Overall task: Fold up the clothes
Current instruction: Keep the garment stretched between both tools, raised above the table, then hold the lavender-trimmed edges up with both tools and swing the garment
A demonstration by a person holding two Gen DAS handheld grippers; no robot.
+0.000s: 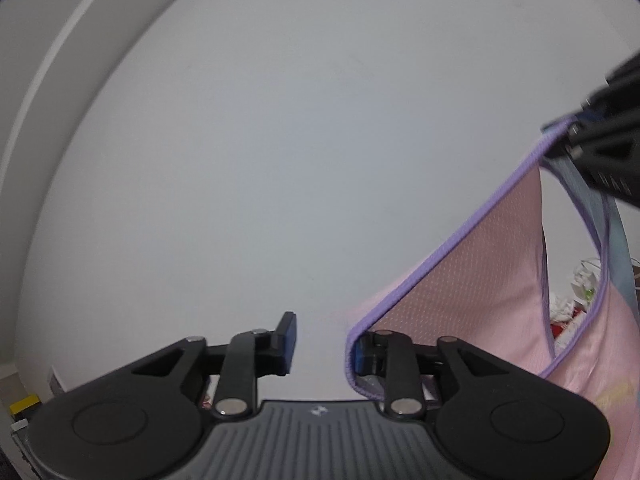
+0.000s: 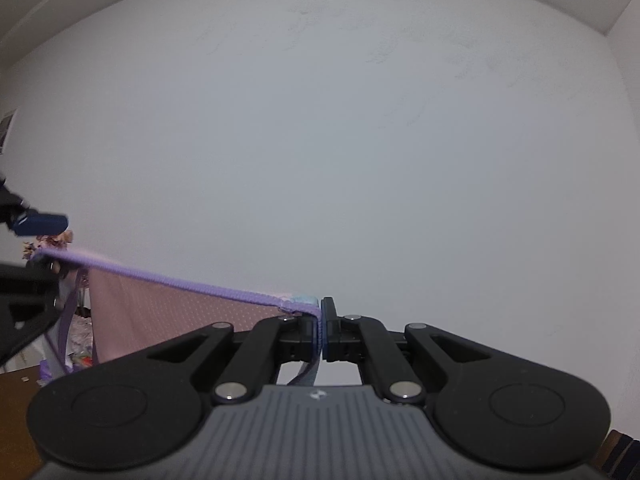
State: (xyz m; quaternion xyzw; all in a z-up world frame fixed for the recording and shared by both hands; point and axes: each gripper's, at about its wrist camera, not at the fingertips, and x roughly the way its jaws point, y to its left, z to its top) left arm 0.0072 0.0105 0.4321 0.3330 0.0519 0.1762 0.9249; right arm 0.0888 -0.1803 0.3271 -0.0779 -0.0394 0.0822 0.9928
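Note:
A pink mesh garment (image 1: 472, 280) with purple trim hangs in the air in front of a white wall. My left gripper (image 1: 324, 348) is open; the garment's purple hem drapes over its right finger (image 1: 362, 354), the left finger (image 1: 286, 344) is bare. My right gripper (image 2: 321, 330) is shut on the garment's purple edge (image 2: 180, 282), and it shows at the upper right of the left wrist view (image 1: 568, 136). The trim stretches taut between the two grippers. The left gripper shows at the left edge of the right wrist view (image 2: 38, 240).
A white wall (image 2: 320, 120) fills both views. A brown table surface (image 2: 16, 392) shows at lower left of the right wrist view, with small cluttered items (image 2: 76, 356) behind the garment. A yellow object (image 1: 24, 404) sits at lower left of the left wrist view.

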